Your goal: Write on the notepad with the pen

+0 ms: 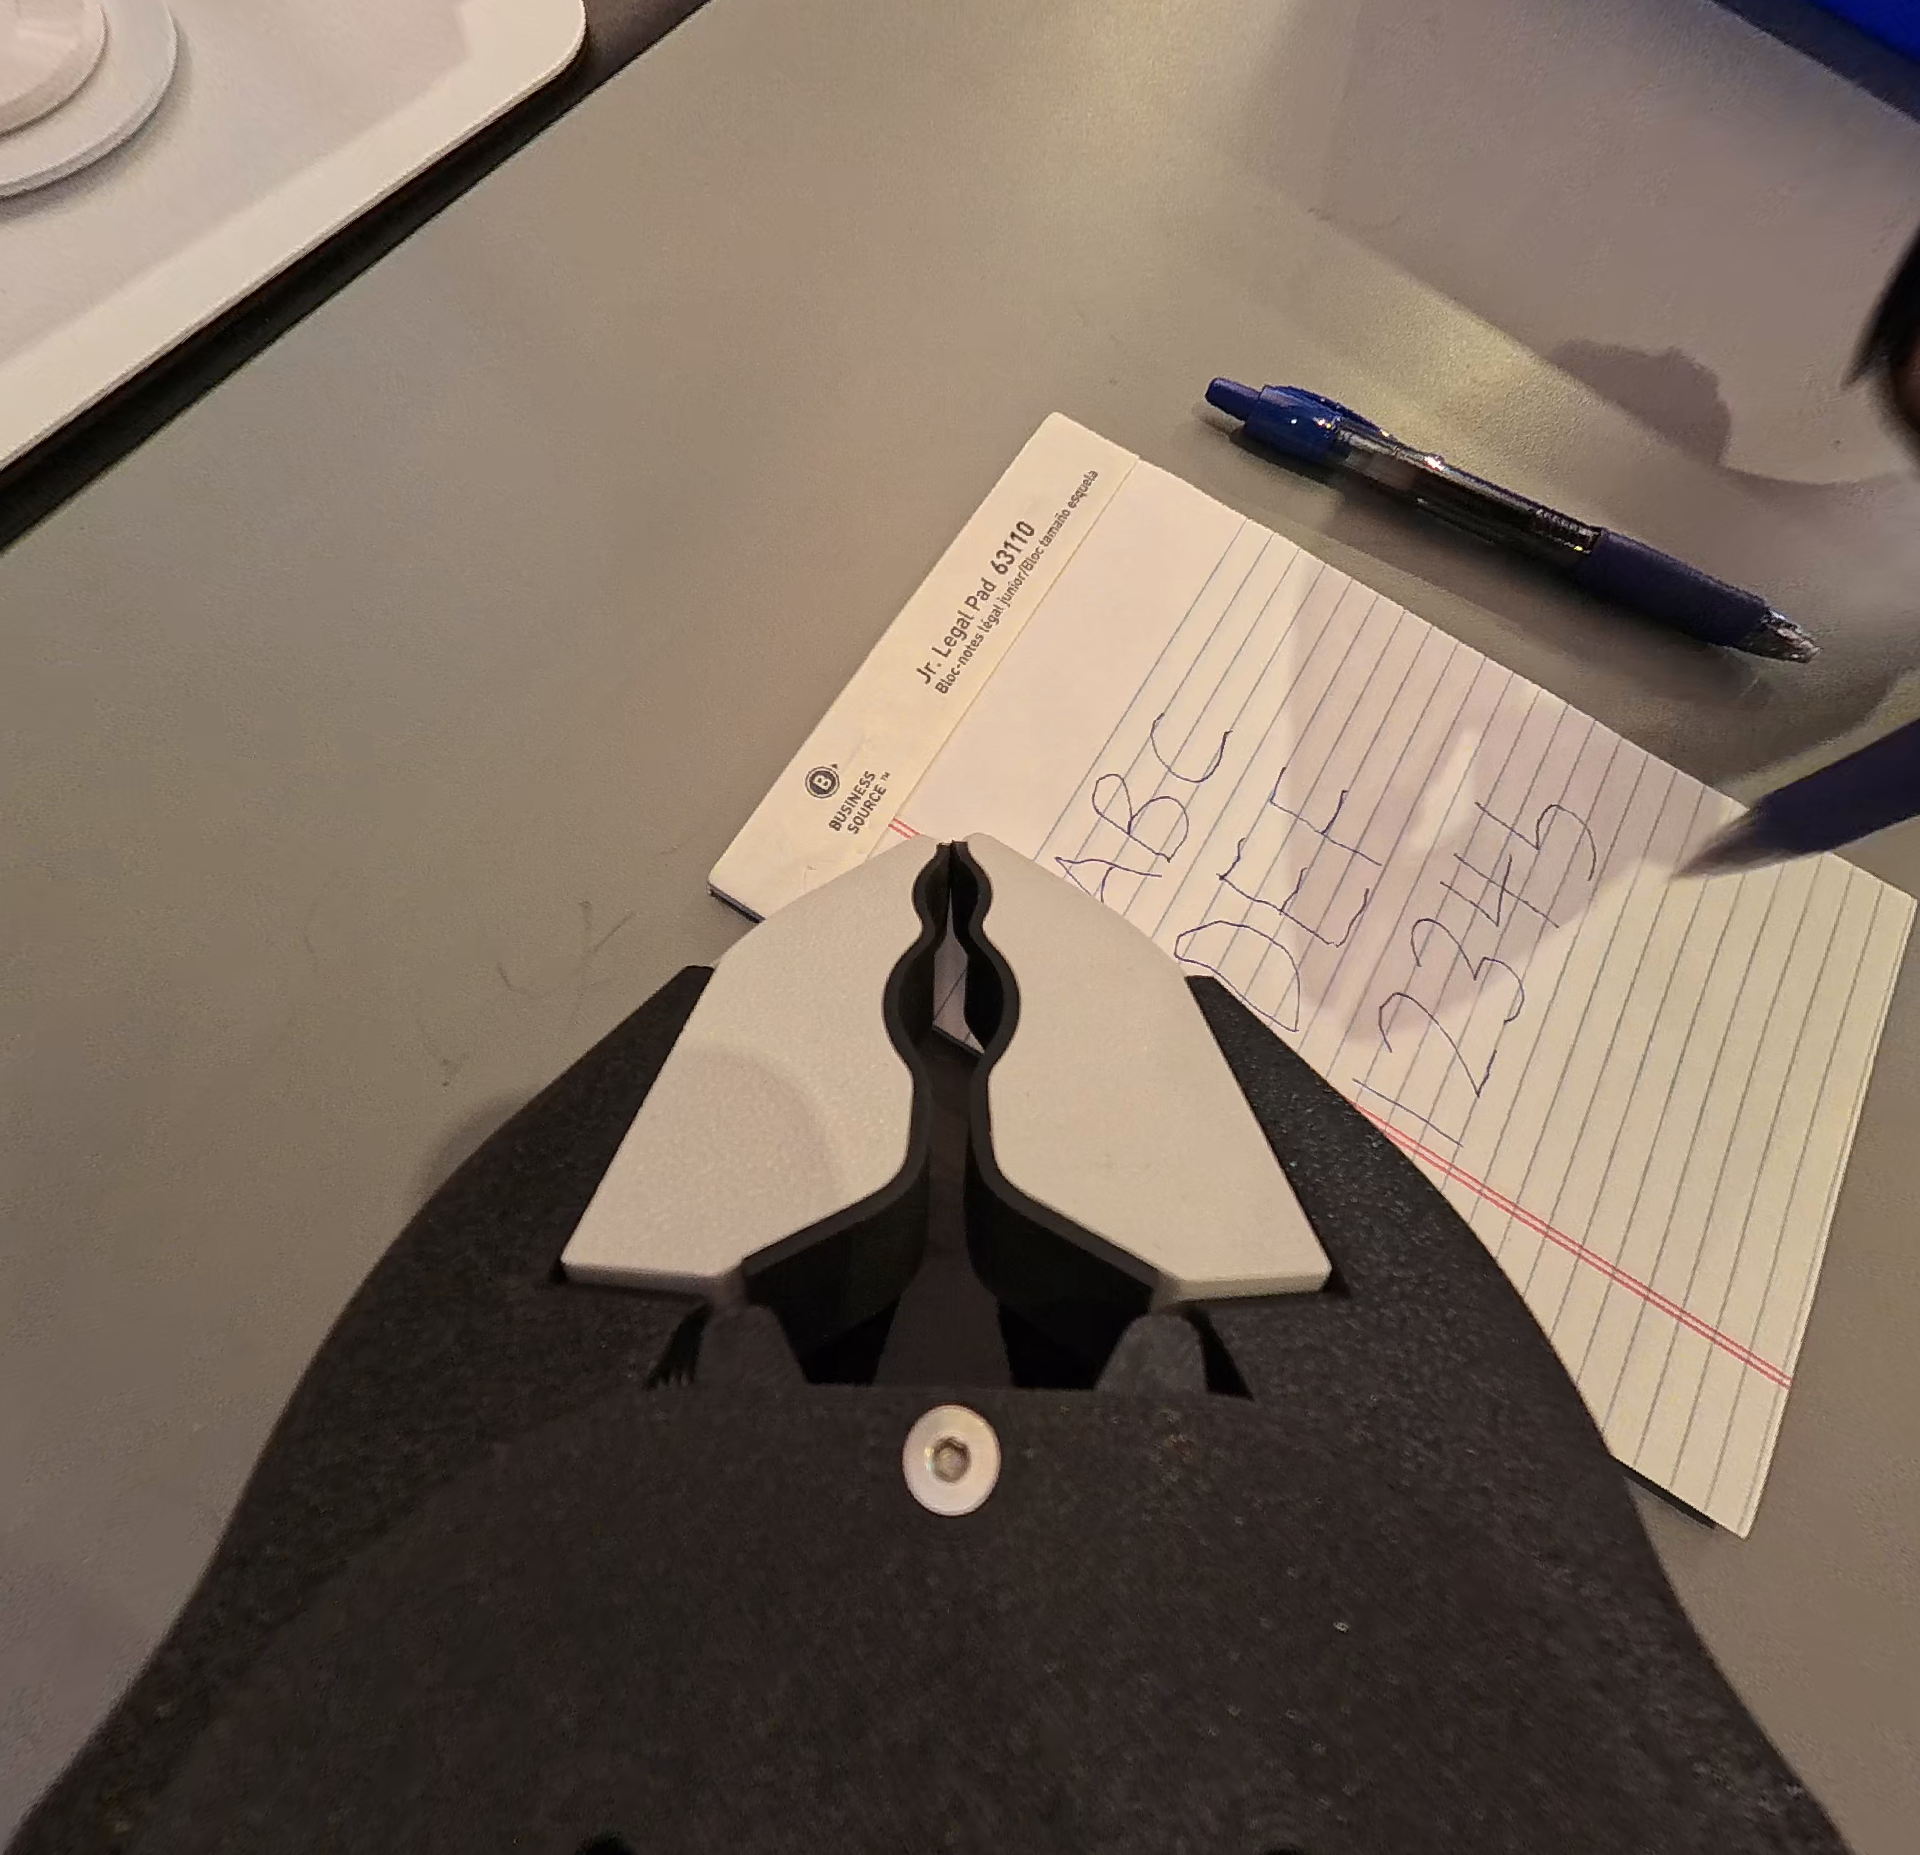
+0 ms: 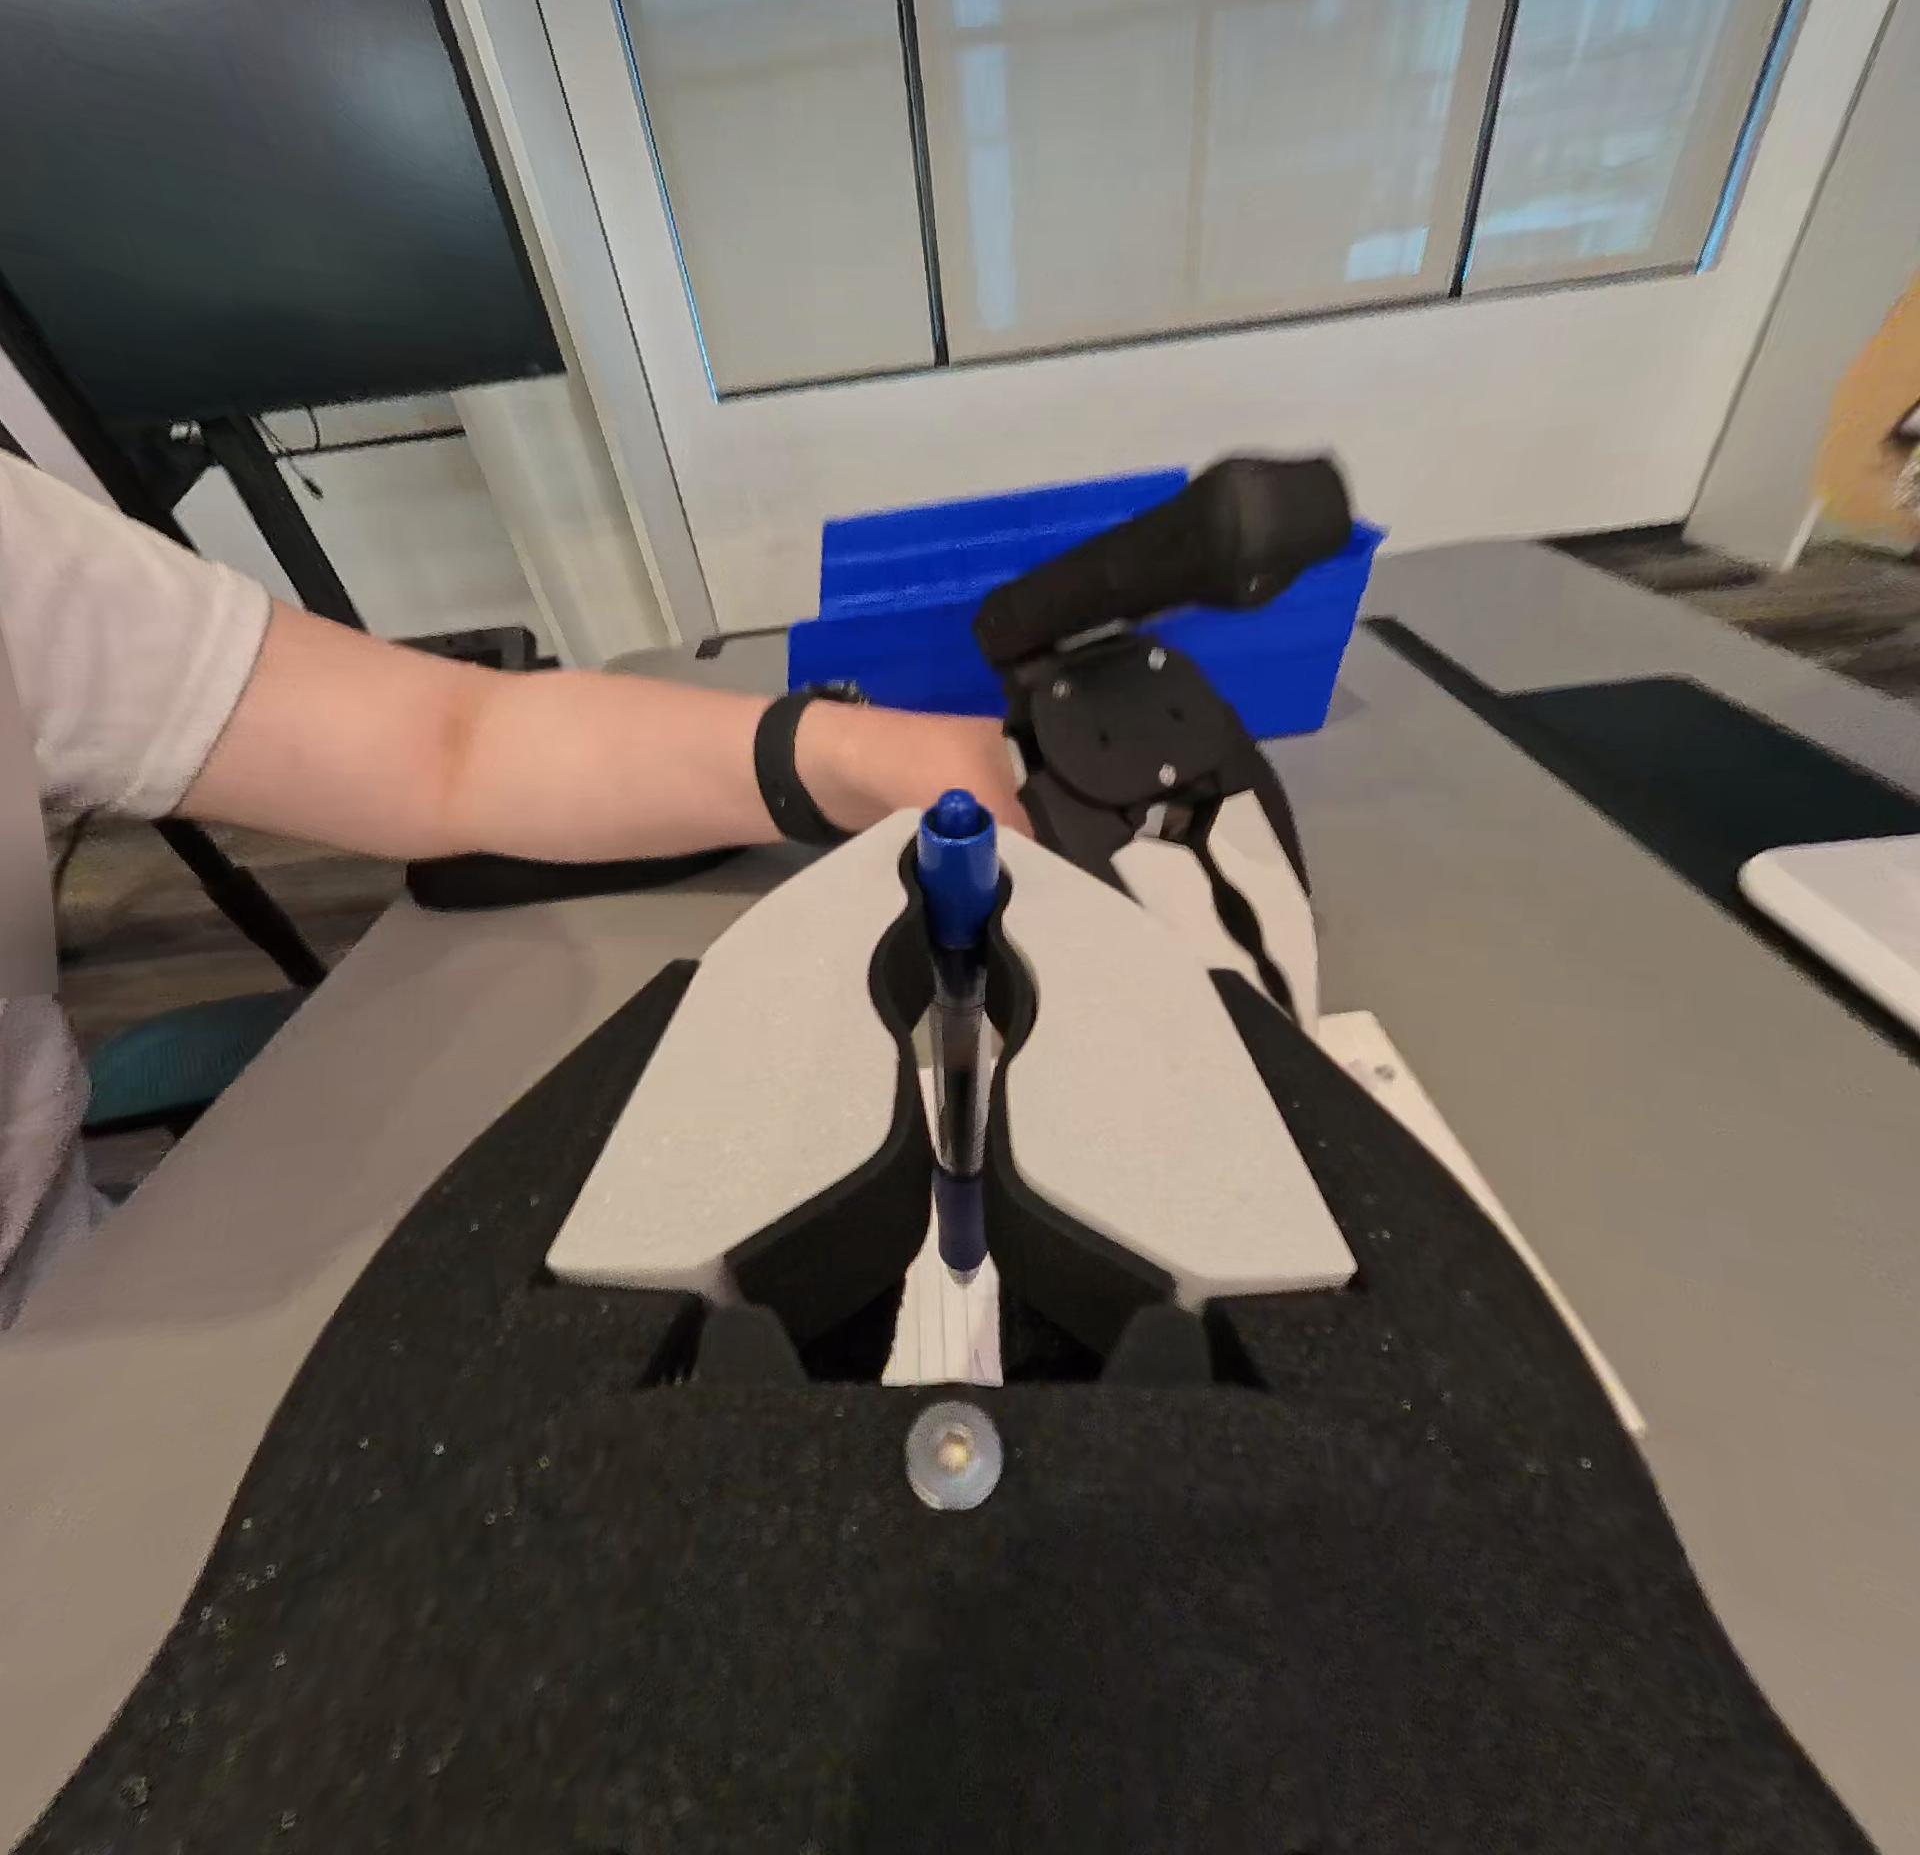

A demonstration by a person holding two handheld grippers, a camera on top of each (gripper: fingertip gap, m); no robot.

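On the grey table [image 1: 520, 662], going left to right in the left wrist view, one white tray [image 1: 312, 143] lay at the far left corner. The left gripper [image 1: 953, 849], its two fingers clenched together and empty, pressed on the one lined notepad's [image 1: 1558, 1130] corner. Two blue pens were counted: a spare pen [image 1: 1507, 517] lay just beyond the notepad, and the right gripper [image 2: 956, 870] grasped the other pen [image 2: 956, 1026], tip down on the page. One blue bin [image 2: 914, 600] stood behind.
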